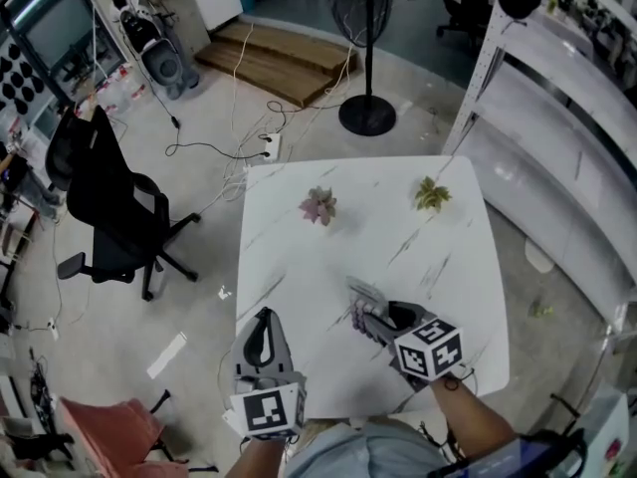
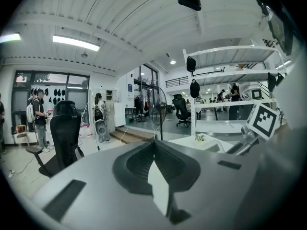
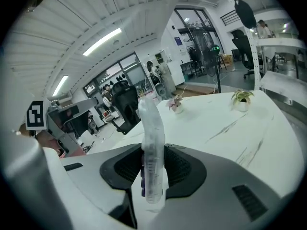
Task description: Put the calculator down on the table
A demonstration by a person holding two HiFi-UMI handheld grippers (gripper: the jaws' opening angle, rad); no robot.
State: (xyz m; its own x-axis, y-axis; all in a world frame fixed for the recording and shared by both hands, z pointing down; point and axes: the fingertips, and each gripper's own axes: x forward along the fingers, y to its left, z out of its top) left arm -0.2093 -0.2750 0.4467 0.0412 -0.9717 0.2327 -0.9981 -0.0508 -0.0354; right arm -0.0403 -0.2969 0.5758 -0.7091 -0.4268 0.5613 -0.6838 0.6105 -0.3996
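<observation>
The calculator (image 3: 152, 152) is a pale, clear-cased slab with purple keys, held edge-on and upright between the jaws of my right gripper (image 3: 153, 169), which is shut on it. In the head view the calculator (image 1: 364, 295) sticks out ahead of the right gripper (image 1: 370, 319), over the near middle of the white marble table (image 1: 438, 267). My left gripper (image 1: 265, 349) hovers at the table's near left edge; in its own view the left gripper (image 2: 154, 164) has its jaws closed together with nothing between them.
Two small potted plants stand at the far side of the table, a pinkish plant (image 1: 318, 206) and a green plant (image 1: 432, 194). A black office chair (image 1: 105, 202) is left of the table, a standing fan (image 1: 366, 48) beyond it, white shelving (image 1: 557, 118) to the right.
</observation>
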